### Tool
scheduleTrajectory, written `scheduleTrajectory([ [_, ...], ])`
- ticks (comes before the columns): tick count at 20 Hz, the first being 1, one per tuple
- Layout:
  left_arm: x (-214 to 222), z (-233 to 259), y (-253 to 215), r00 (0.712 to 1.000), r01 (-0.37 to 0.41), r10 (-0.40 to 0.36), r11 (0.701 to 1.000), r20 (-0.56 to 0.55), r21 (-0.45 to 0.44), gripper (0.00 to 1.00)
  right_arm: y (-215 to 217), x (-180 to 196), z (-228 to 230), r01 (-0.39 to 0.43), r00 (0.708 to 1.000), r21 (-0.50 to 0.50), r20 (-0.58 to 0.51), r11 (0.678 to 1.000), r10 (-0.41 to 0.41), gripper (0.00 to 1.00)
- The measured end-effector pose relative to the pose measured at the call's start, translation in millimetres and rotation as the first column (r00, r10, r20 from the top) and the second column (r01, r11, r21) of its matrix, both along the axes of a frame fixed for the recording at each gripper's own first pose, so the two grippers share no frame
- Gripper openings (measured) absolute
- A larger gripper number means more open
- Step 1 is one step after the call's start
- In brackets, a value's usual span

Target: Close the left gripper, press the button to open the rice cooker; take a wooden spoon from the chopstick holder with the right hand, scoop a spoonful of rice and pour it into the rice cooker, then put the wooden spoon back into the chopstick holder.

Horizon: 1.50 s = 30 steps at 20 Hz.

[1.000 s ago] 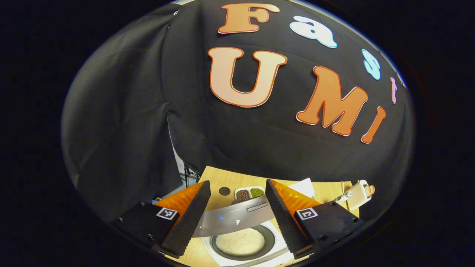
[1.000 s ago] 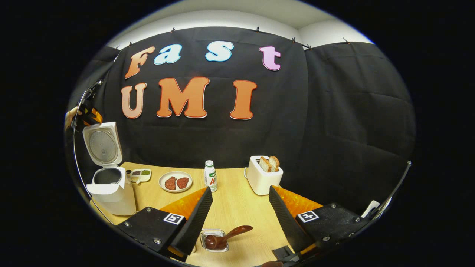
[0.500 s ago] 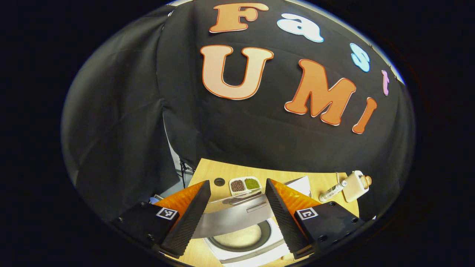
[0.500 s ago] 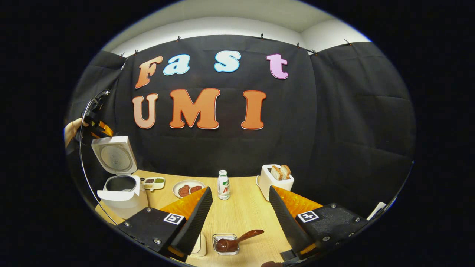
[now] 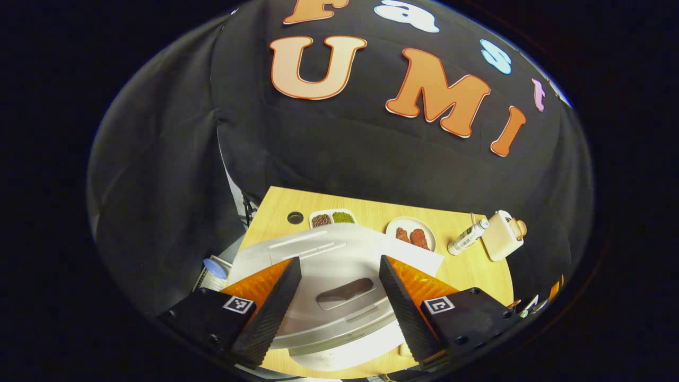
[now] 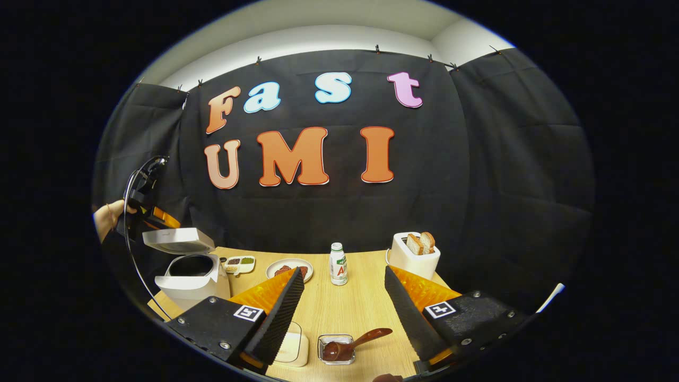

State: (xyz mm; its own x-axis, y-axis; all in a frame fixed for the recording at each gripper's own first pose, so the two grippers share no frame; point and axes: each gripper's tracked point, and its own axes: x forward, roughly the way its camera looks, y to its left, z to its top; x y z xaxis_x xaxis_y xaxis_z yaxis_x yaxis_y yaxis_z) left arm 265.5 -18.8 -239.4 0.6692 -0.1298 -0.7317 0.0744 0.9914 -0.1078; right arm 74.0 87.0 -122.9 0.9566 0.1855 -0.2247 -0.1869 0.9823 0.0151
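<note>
The lid (image 5: 339, 265) is swinging down under my wide-open left gripper (image 5: 339, 302), while my right gripper (image 6: 339, 313), also gaping, is hanging above the spoon (image 6: 353, 344), handle pointing right.

Left gripper view looks down close over the rice cooker (image 5: 329, 265); right gripper view faces it, seemingly from afar (image 6: 191, 265)

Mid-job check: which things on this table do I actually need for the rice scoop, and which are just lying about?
Needed:
rice cooker, lid partly lowered
wooden spoon, resting in a small clear dish
right gripper, open
left gripper, open above the lid

Lying about:
toaster with bread
bottle
plate
divided tray
</note>
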Motion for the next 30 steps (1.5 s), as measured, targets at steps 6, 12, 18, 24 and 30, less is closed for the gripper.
scheduleTrajectory([
  [6, -20.8, -25.6, -1.9, 1.0, -0.019, 0.018, 0.999, 0.019, 0.029, 1.0, -15.5, -5.1, -9.5, 0.0, 1.0, 0.013, -0.026, 1.0, 0.0, 0.95],
  [12, -38.5, -52.7, -5.4, 1.0, -0.009, 0.009, 0.996, 0.003, 0.087, 1.0, -21.6, -16.4, -12.5, -0.01, 0.999, 0.012, -0.031, 1.0, 0.01, 0.95],
  [18, -57.5, -85.3, -6.2, 1.0, 0.011, -0.008, 0.985, -0.014, 0.17, 1.0, -20.8, -25.0, -11.8, -0.02, 0.999, 0.005, -0.035, 1.0, 0.02, 0.95],
  [24, -57.7, -102.7, -7.8, 0.998, -0.049, 0.043, 0.988, 0.042, 0.148, 1.0, -12.3, -35.7, -20.6, -0.028, 0.998, -0.006, -0.054, 1.0, 0.028, 0.95],
  [30, -66.5, -94.3, -7.7, 0.999, -0.016, 0.008, 0.982, 0.041, 0.187, 1.0, -14.5, -40.5, -14.4, -0.003, 0.999, 0.023, -0.048, 1.0, 0.004, 0.95],
])
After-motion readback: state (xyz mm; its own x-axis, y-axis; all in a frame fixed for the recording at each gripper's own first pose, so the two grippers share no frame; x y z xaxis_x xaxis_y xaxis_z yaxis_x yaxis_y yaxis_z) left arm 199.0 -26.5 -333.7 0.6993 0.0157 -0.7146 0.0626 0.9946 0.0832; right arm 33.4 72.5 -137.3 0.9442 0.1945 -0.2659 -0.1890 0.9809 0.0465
